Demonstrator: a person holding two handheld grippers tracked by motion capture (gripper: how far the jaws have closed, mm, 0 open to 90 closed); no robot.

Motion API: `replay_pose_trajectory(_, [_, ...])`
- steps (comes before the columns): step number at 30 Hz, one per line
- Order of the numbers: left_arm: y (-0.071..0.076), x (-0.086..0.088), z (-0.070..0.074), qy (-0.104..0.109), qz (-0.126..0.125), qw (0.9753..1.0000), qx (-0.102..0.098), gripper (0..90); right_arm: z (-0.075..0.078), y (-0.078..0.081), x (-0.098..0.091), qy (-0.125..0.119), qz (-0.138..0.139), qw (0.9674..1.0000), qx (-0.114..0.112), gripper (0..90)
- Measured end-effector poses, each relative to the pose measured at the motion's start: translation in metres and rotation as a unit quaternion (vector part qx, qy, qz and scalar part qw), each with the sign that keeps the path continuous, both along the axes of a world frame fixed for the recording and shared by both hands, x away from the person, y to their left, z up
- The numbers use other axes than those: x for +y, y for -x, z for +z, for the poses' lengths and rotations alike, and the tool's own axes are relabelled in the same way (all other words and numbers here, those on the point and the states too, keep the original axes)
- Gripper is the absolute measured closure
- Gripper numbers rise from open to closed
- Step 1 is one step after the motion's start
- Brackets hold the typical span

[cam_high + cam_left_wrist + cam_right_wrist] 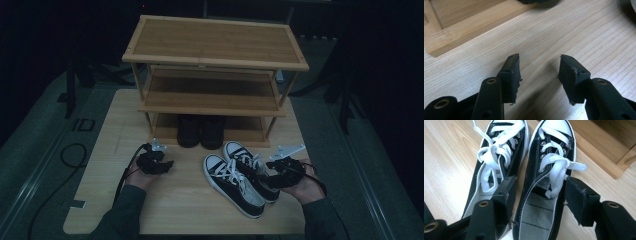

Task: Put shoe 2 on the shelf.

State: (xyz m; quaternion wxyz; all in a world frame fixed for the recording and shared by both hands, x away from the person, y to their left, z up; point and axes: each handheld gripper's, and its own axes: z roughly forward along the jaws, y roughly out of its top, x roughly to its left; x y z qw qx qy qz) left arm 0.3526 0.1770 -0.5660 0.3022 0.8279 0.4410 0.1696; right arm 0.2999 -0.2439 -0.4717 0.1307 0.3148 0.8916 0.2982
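Note:
A pair of black sneakers with white laces lies on the table in front of the rack, one sneaker (231,184) nearer me and the other (248,165) beside it. My right gripper (264,172) is at their heel end. In the right gripper view its jaws (541,180) straddle the heel opening of the right-hand sneaker (536,220). One jaw stands in the gap to the left-hand sneaker (496,152), the other outside, and the pads do not clearly press. My left gripper (167,165) hovers open over bare table (539,57), holding nothing.
A three-shelf wooden shoe rack (215,42) stands at the back of the light wooden table (175,215). A dark pair of shoes (200,131) sits on its bottom shelf. The rack's base rail (474,25) lies just ahead of my left gripper. Cables trail off the left edge.

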Motion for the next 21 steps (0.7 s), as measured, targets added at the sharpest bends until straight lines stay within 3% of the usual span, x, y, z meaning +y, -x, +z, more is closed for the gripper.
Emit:
replay_pose_trajectory(5, [0.0, 0.0, 0.0, 0.0, 0.0, 1.0, 0.0, 51.9, -0.001, 0.003, 0.002, -0.001, 0.004, 1.0, -0.002, 39.9])
replay_pose_trajectory(21, [0.0, 0.0, 0.0, 0.0, 0.0, 1.0, 0.0, 51.5, -0.012, 0.005, 0.015, 0.003, 0.011, 0.9997, 0.023, 31.9])
